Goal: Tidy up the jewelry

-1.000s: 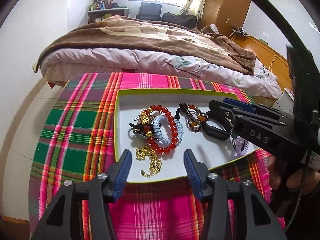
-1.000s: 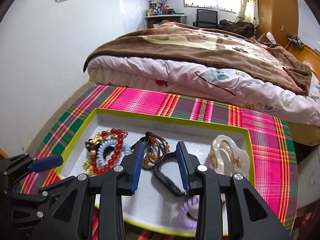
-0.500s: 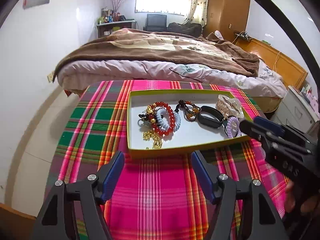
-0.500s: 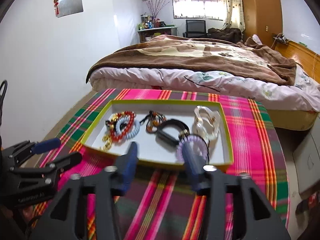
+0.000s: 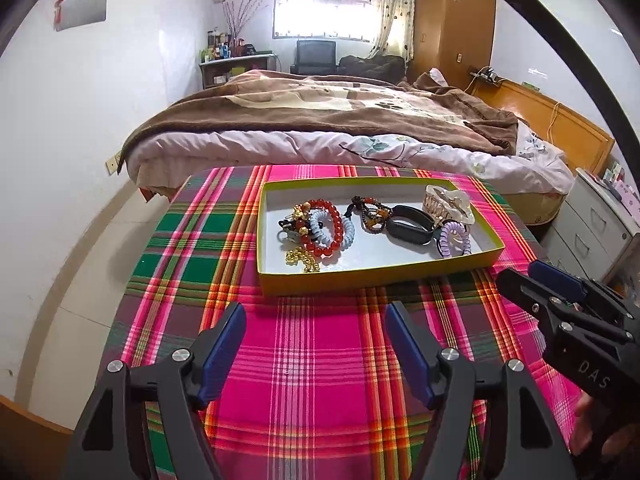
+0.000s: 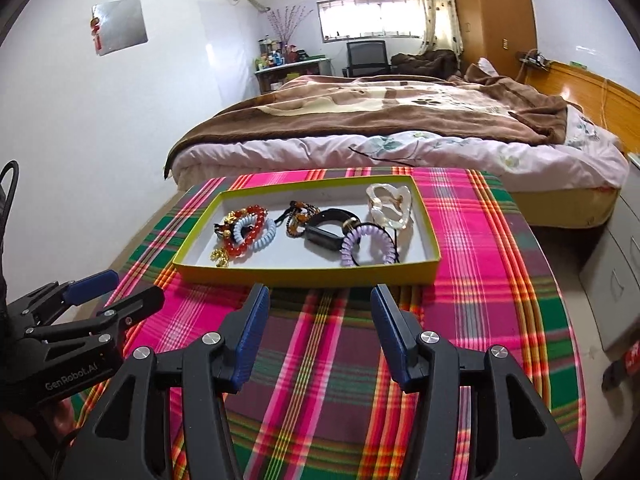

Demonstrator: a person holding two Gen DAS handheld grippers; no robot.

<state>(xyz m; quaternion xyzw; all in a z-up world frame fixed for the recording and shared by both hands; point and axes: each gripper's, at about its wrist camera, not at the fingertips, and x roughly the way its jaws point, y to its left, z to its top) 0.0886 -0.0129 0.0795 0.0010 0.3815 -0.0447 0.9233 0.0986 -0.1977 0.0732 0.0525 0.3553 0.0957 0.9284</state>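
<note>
I hold two black grippers with blue finger pads over a table with a bright pink, green and orange checked cloth (image 5: 312,364). My left gripper (image 5: 316,344) has its fingers wide apart and nothing is between them. My right gripper (image 6: 316,332) is spread apart too, and it holds nothing. Both hang over the near part of the cloth, well back from the jewelry.

All the jewelry lies in a flat box with yellow-green sides and a white floor (image 5: 372,276). The box sits on the far half of the table, closer to the bed (image 5: 340,120) than to me.

At the left end of the box is a red bead bracelet (image 5: 330,232). A pale blue coil hair tie (image 5: 348,232) lies tangled with it, and a gold chain (image 5: 304,258) sits near the front left corner, touching the red beads. In the middle is a small dark bracelet with brown and orange beads (image 5: 372,214). Just beside it on the right is a black band (image 5: 410,230). A purple coil hair tie (image 5: 454,240) lies near the front right corner (it touches the black band). At the back right corner is a clear, shiny hair claw (image 5: 448,202).

From the right camera I see the same box (image 6: 304,274), with the purple coil (image 6: 366,244) nearest to me.
</note>
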